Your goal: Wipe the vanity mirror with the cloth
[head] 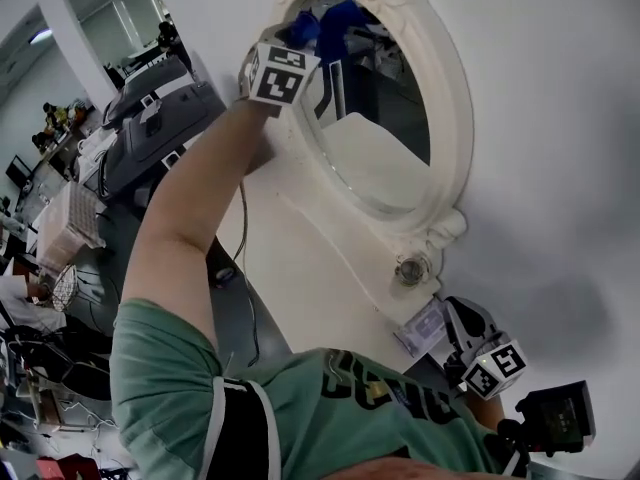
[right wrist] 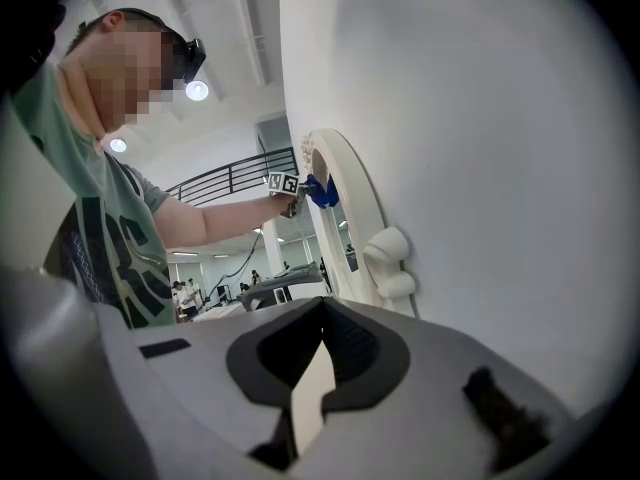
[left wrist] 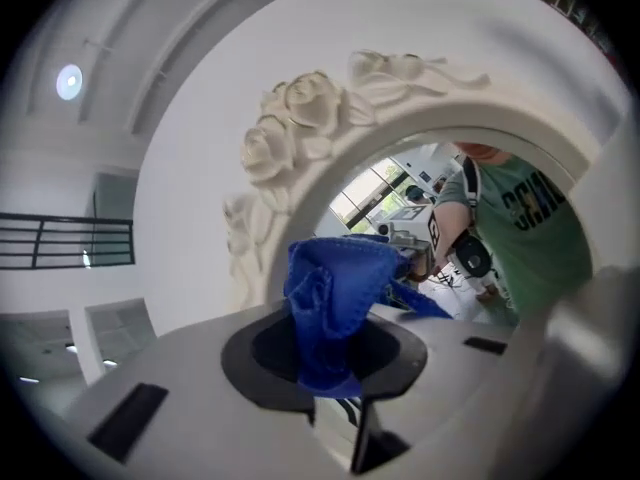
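The left gripper (head: 292, 48) is raised to the top of the mirror (head: 380, 133), in the upper middle of the head view. Its 2 jaws pinch the blue cloth (left wrist: 335, 293), which bunches up out of them toward the glass. The cloth sits at the upper end of the oval, just beside the carved roses (left wrist: 295, 118) on the white frame (head: 455, 118). Whether it presses on the glass or only hangs close to it, I cannot tell.

As a judgement, the wiping is at its top stroke. No streak or mark on the glass tells wiped parts from unwiped ones, so the share already done cannot be read. Most of the oval lies below the cloth, and I take it as the part left to cover.

The raised rim closes the glass in on every side. The roses crowd the cloth at the top, so there is little room there. The open run goes down the glass toward the lower right of the head view and ends at the scroll ornament (head: 445, 230) on the lower frame.

The right gripper (right wrist: 318, 368) hangs low at the lower right of the head view, well apart from the glass. Its jaws are drawn together with nothing between them. The wall (head: 560, 118) around the frame is bare.
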`<control>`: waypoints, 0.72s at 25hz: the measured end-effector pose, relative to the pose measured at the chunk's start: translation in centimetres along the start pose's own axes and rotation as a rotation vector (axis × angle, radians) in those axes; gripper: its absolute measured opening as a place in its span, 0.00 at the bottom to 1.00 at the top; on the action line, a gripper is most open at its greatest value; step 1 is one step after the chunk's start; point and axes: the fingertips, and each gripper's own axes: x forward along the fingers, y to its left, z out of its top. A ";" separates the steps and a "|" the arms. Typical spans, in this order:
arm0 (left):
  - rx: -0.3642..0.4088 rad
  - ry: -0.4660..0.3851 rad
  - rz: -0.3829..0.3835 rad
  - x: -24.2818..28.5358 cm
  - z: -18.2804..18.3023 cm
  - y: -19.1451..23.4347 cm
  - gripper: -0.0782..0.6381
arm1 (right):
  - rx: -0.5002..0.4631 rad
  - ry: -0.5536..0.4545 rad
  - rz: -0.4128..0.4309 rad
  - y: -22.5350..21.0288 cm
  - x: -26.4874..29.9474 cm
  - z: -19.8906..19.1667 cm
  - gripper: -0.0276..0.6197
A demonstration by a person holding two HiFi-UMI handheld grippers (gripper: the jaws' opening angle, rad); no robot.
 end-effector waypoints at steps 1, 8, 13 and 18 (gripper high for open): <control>0.026 -0.002 0.024 0.3 1.3 1.4 0.22 | 0.000 -0.004 -0.003 -0.1 -0.1 0.1 0.06; 0.189 0.058 0.030 2.2 3.6 1.9 0.23 | -0.003 -0.015 -0.016 -0.3 -0.6 0.6 0.06; 0.225 0.061 0.039 2.4 3.6 1.6 0.22 | 0.020 -0.012 -0.017 -0.7 -0.6 -0.3 0.06; 0.221 0.024 0.039 1.0 2.8 -1.1 0.21 | 0.033 0.011 -0.006 -0.1 -0.3 -0.6 0.06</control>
